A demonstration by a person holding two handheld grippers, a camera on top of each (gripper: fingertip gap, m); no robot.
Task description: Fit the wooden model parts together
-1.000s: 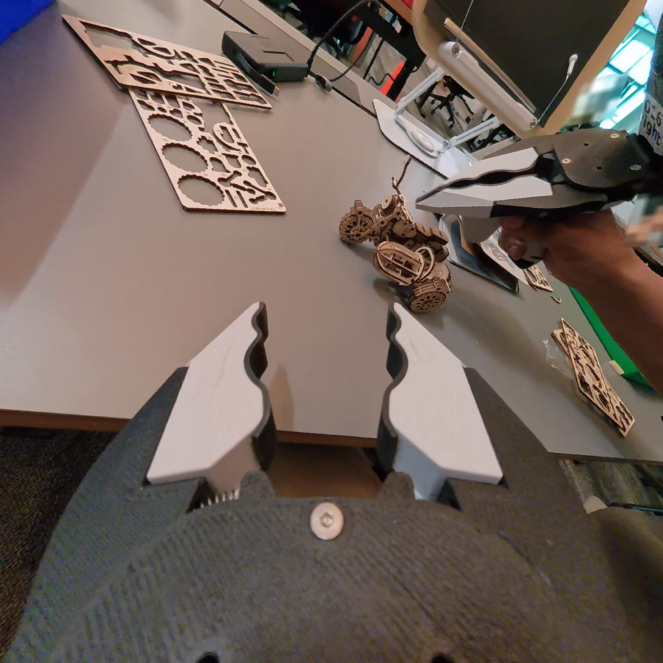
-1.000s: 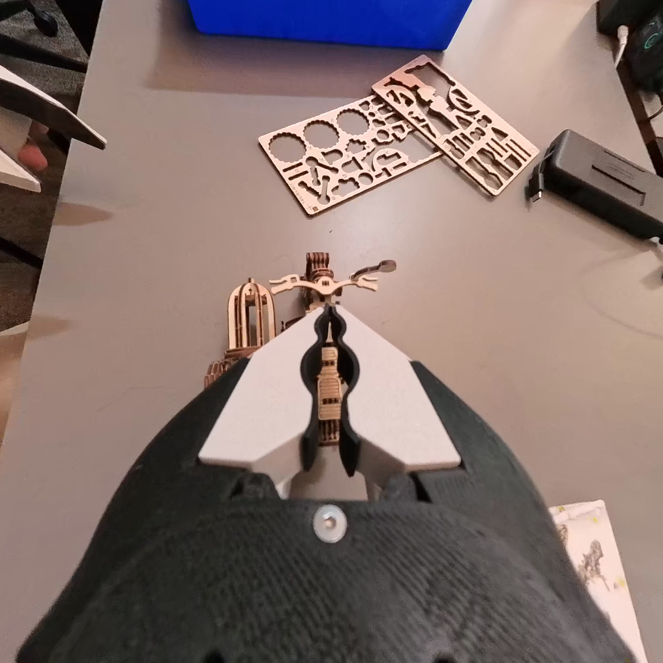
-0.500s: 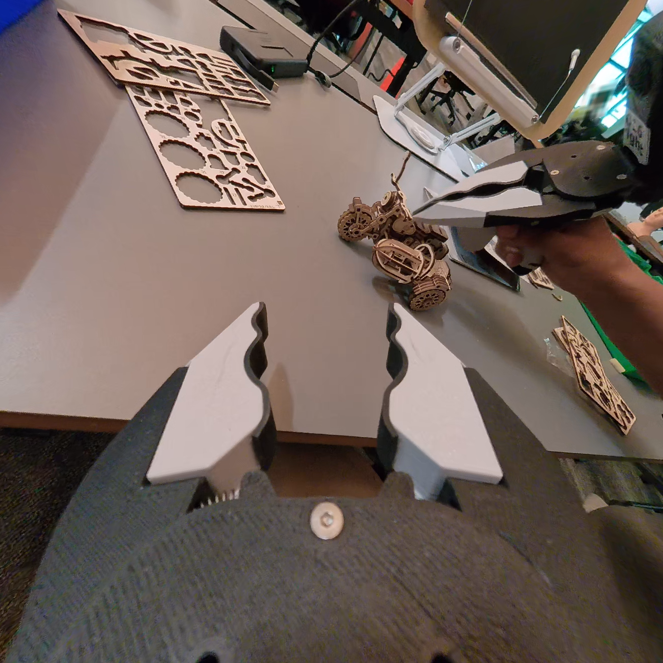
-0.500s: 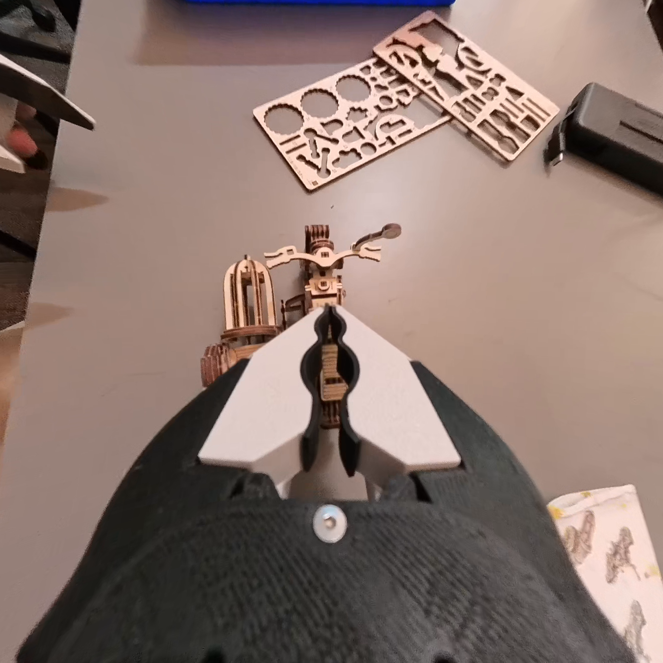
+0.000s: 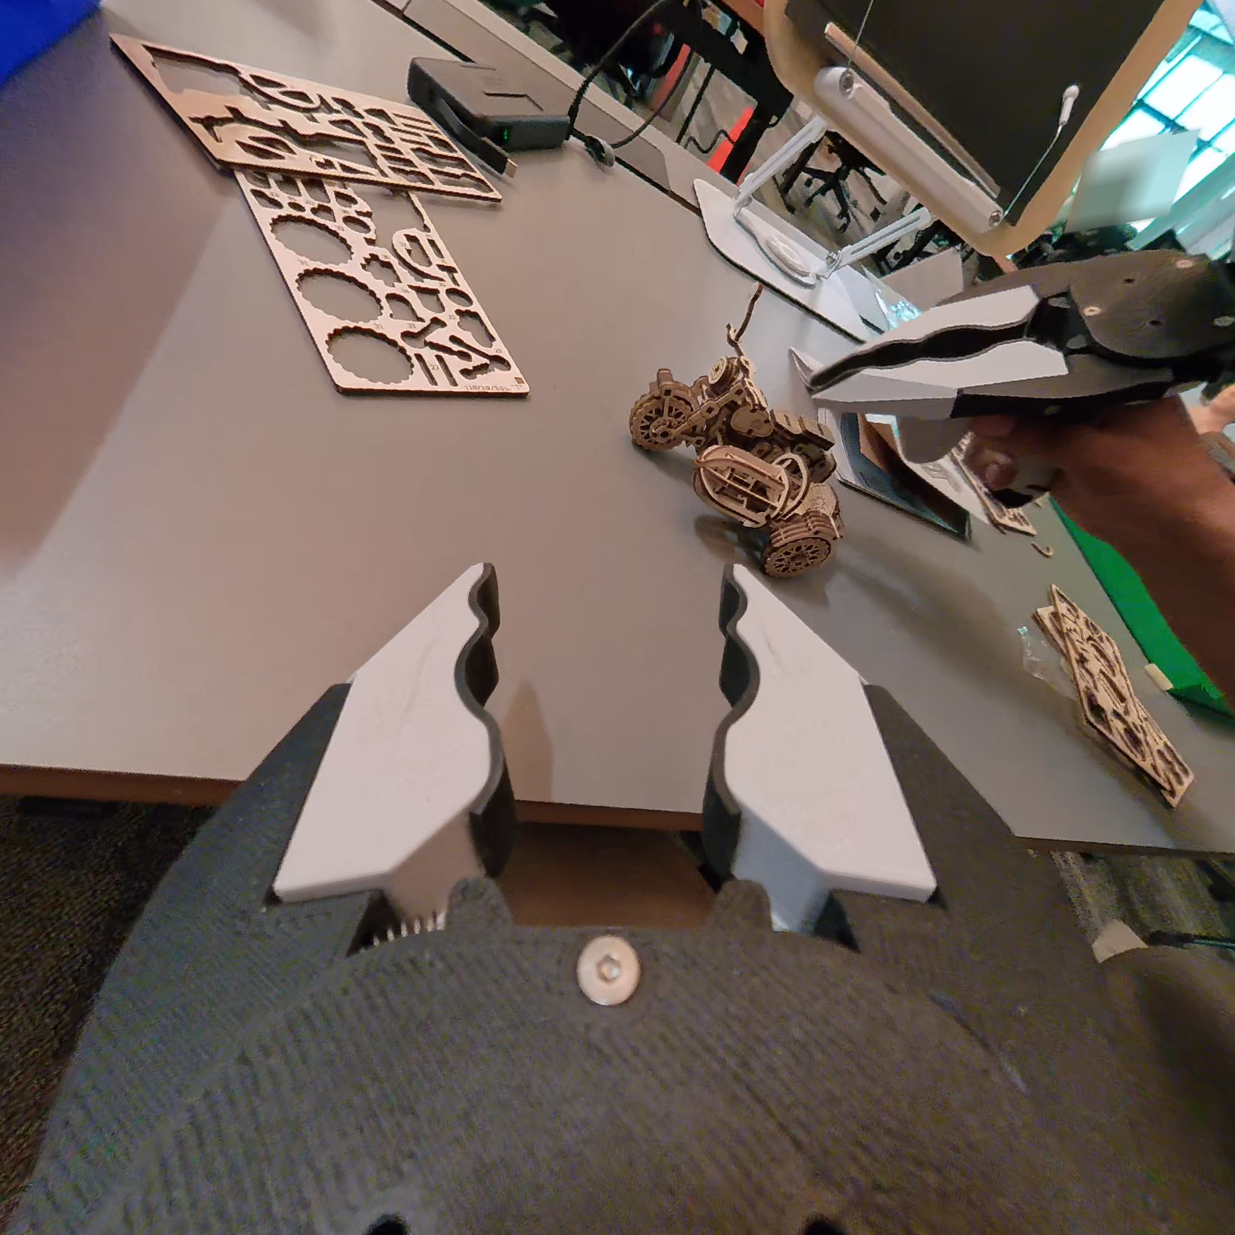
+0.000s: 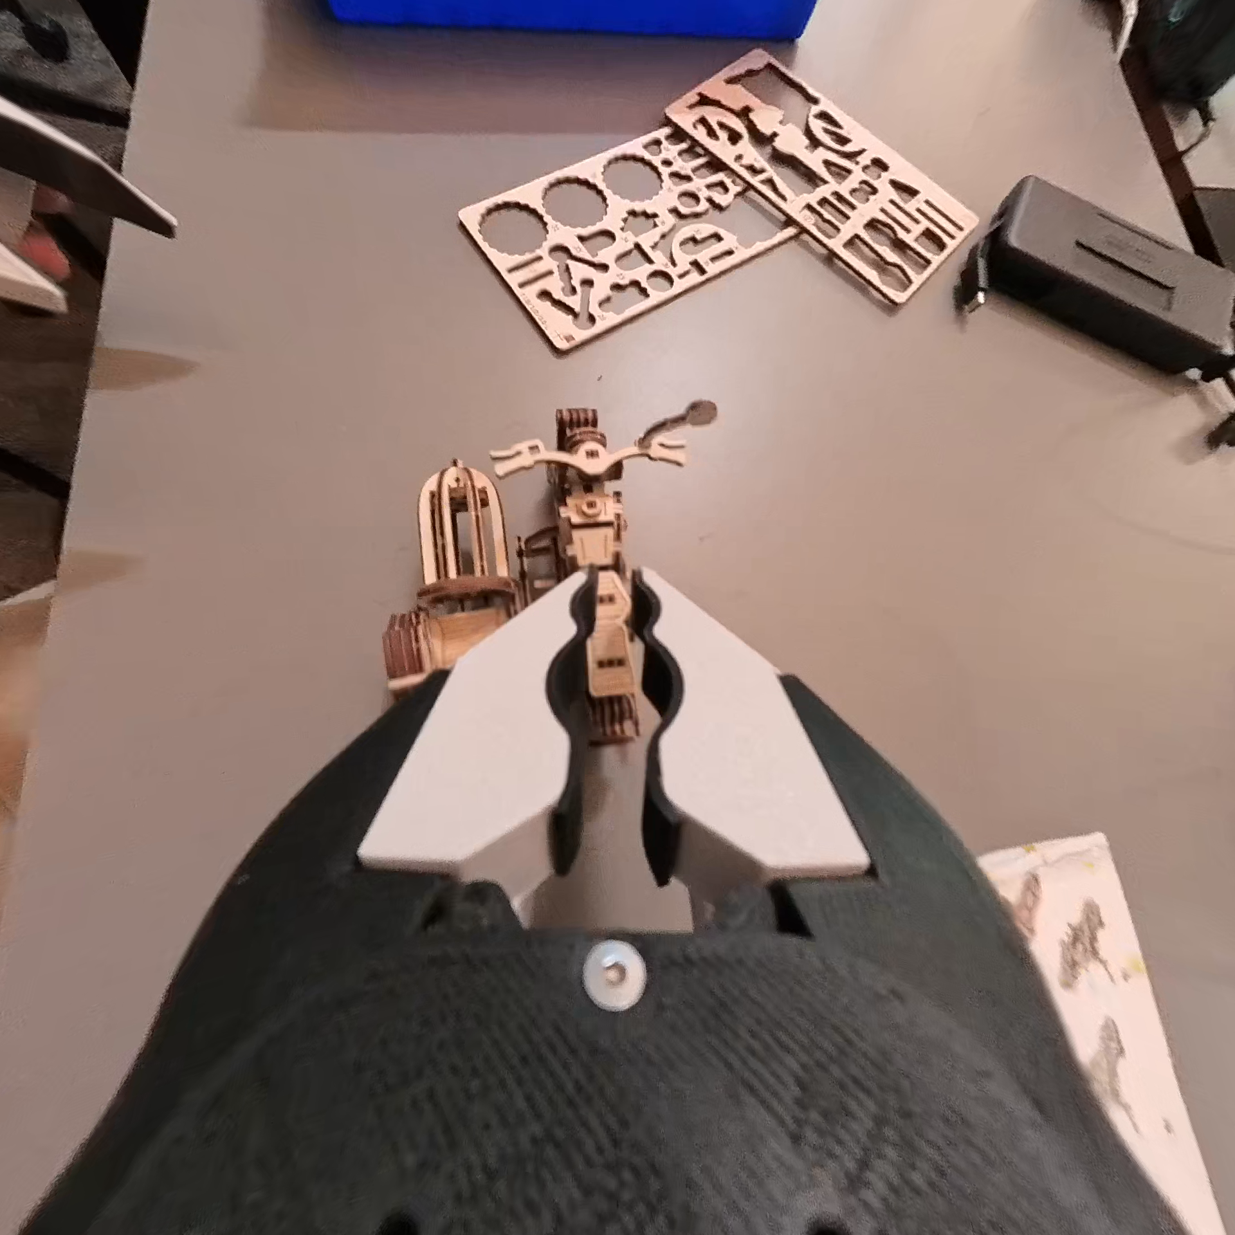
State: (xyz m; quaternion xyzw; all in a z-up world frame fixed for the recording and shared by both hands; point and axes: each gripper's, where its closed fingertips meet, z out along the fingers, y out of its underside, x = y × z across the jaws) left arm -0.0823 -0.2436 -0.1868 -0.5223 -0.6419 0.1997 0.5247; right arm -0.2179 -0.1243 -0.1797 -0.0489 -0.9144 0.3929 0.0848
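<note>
A wooden motorcycle model [image 5: 735, 454] with a sidecar [image 6: 461, 528] stands upright on the grey table [image 5: 267, 534]. My left gripper [image 5: 608, 575] is open and empty, held over the table's near edge, well short of the model. My right gripper [image 6: 615, 575] hovers just behind and above the model's rear; its jaws stand a narrow gap apart with nothing held, and the model's seat shows through the gap. In the left wrist view the right gripper [image 5: 812, 387] is clear of the model, held by a hand [image 5: 1103, 481].
Two punched-out wooden sheets [image 6: 668, 240] lie beyond the model, with a black box [image 6: 1096, 281] and a blue bin [image 6: 568, 13] farther off. More part sheets [image 5: 1123, 702] and a green mat [image 5: 1136, 601] lie at the right. A printed paper [image 6: 1096, 1002] lies by my right gripper. My right fingertips sit around 20 cm from my left ones.
My right gripper has drawn back from the model, and its jaws, shut before, have parted a little. The left gripper has stayed in place, open.
</note>
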